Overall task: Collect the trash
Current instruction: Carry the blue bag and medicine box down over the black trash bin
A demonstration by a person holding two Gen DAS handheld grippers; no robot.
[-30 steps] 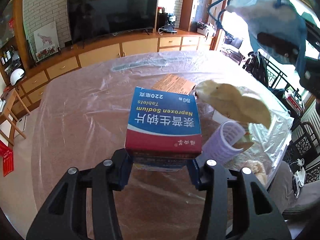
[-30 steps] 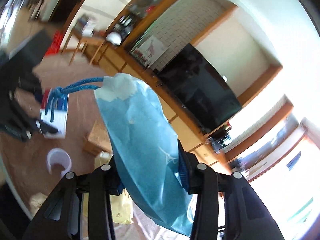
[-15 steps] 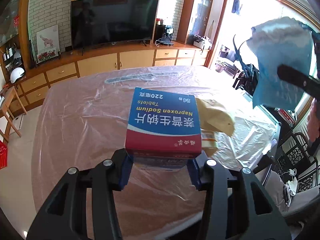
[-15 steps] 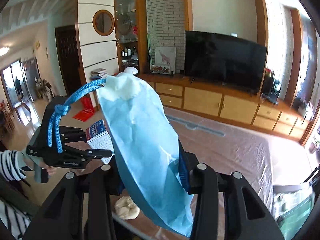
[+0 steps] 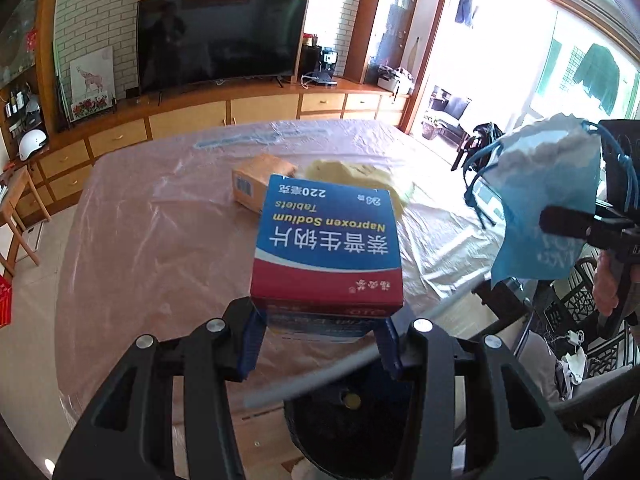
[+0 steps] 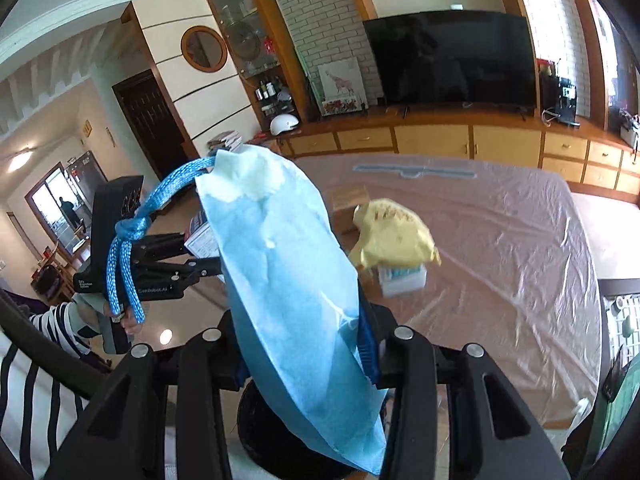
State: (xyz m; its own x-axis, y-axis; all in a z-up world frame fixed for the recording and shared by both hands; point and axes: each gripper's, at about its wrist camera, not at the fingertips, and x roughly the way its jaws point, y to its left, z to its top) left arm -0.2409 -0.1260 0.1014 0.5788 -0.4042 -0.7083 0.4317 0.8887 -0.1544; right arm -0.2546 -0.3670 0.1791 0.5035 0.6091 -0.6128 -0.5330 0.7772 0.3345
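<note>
The left tongs (image 5: 320, 344) are closed on a blue and red tablet box (image 5: 326, 244), which is held by its near end between the blue pads and carried flat, its printed face up, above the near edge of the bench (image 5: 160, 240). The right tongs (image 6: 300, 344) are closed on a crumpled blue paper bag (image 6: 288, 280), clamped across its lower half so that the white-lined mouth and a knotted blue cord handle (image 6: 128, 248) rise and lean to the left. Under both pairs of tongs a dark round shape is seen, judged to be a bin, though it cannot be told for certain. Left on the plastic-covered bench are a small brown carton (image 5: 260, 180), a crumpled yellow wrapper (image 6: 394, 236) and a small white box (image 6: 402, 280) just under the wrapper. Beyond the bench a low wooden cabinet (image 5: 260, 108) and a dark television (image 5: 220, 44) are seen. The step in hand is judged to be the carrying of both pieces to the bin. For this to be done well, each piece should be brought squarely over the opening before the grip is loosened, and the box should be tipped nose-down so it is not caught on the rim. The bag's loose cord should be kept clear of the left tongs, near which it hangs, and the light bag may cling to a pad, so a full opening is advised
</note>
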